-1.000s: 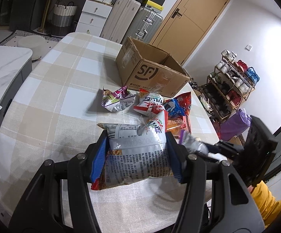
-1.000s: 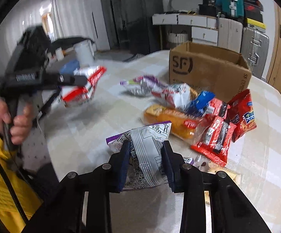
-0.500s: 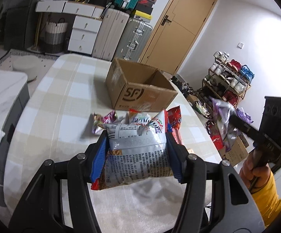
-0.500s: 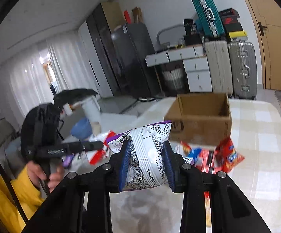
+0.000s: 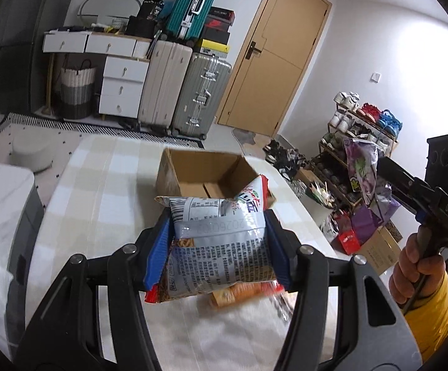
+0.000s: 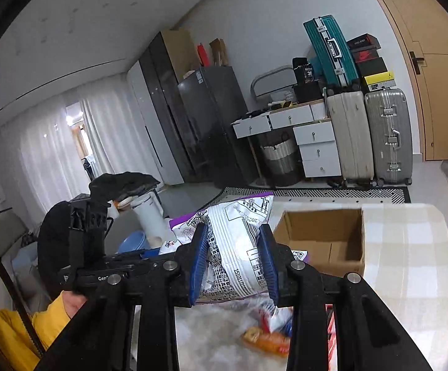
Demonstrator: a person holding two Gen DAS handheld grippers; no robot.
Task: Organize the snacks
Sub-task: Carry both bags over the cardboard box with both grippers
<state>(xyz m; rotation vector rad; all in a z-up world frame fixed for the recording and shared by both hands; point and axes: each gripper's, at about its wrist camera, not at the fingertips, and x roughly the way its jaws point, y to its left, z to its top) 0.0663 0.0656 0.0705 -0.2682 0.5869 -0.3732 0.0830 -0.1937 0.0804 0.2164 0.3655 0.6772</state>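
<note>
Blue fingers (image 5: pixel 159 249) noted; silver-and-red snack bag (image 5: pixel 220 247); purple-and-white snack bag (image 6: pixel 233 247); brown cardboard box (image 5: pixel 205 176); beige-and-white checked table (image 5: pixel 100 191).

cardboard box (image 5: pixel 206 174): top open | loose snacks (image 6: pixel 265 338): litter table below tongs

The left gripper (image 5: pixel 219 247) is raised and level, its blue-padded fingers (image 5: pixel 159 247) pressed against both sides of a snack bag (image 5: pixel 220 247) — held wide, at the bag's full width. The right gripper (image 6: pixel 233 262) is also lifted, its fingers (image 6: pixel 199 259) pinched closer together on a purple-edged packet (image 6: pixel 236 247). In the left wrist view the right hand (image 5: pixel 415 266), in a yellow sleeve, grips its tool's handle; the left hand (image 6: pixel 72 304) shows only partly — mostly hidden behind the tool.
</note>
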